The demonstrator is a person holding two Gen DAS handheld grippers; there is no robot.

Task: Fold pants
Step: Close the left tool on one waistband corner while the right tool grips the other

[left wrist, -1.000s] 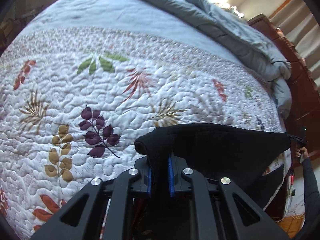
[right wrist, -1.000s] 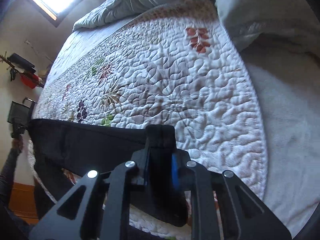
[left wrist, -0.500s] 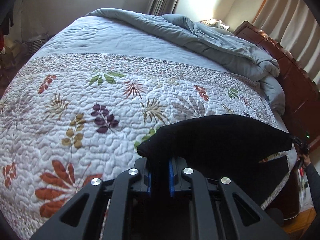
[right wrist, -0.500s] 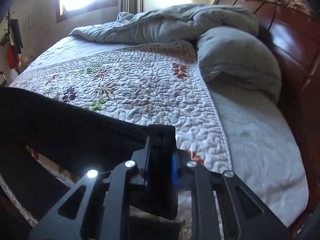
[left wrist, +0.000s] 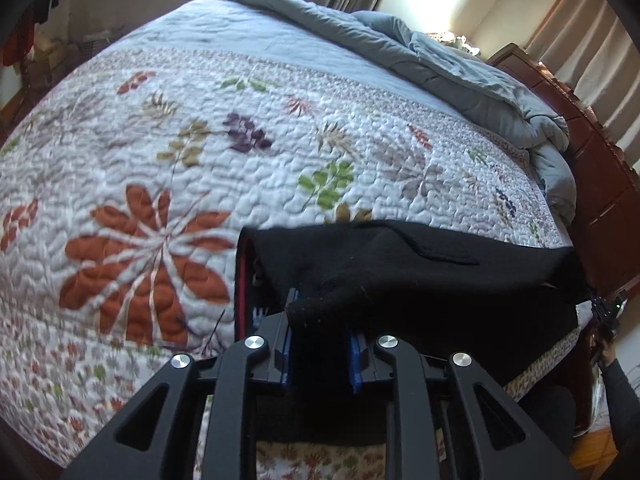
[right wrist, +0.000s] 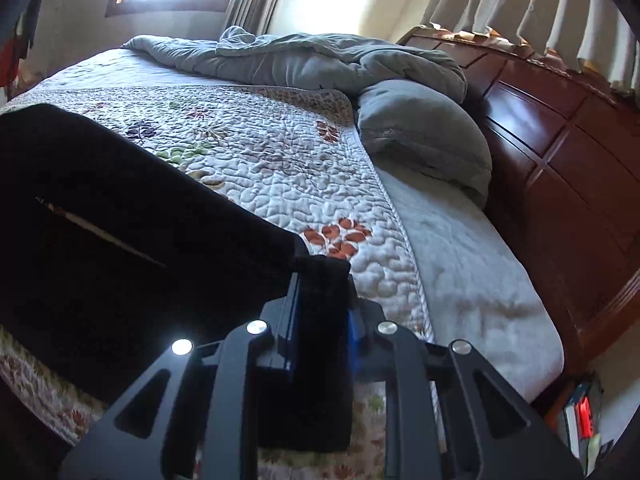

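Observation:
Black pants [left wrist: 440, 280] hang stretched between my two grippers over the near edge of a bed covered by a leaf-print quilt [left wrist: 200, 160]. My left gripper [left wrist: 320, 312] is opening: its blue pads stand apart with a loose fold of the pants' end still lying between them. In the right wrist view the pants [right wrist: 120, 220] run off to the left over the quilt [right wrist: 280, 160]. My right gripper [right wrist: 323, 292] holds a thick fold that fills the gap between its pads, and its jaws are starting to open. The right gripper [left wrist: 604, 312] also shows at the far end of the pants.
A rumpled grey duvet [left wrist: 460, 68] lies along the far side of the bed. A grey pillow [right wrist: 424, 136] rests against the dark wooden headboard [right wrist: 560, 152]. A person's sleeve [left wrist: 618, 384] shows at the right edge. Small items [right wrist: 580, 420] sit low beside the bed.
Both grippers have carried the pants sideways along the bed's near edge. The left jaws have spread apart around the cloth. The right view has swung round toward the headboard.

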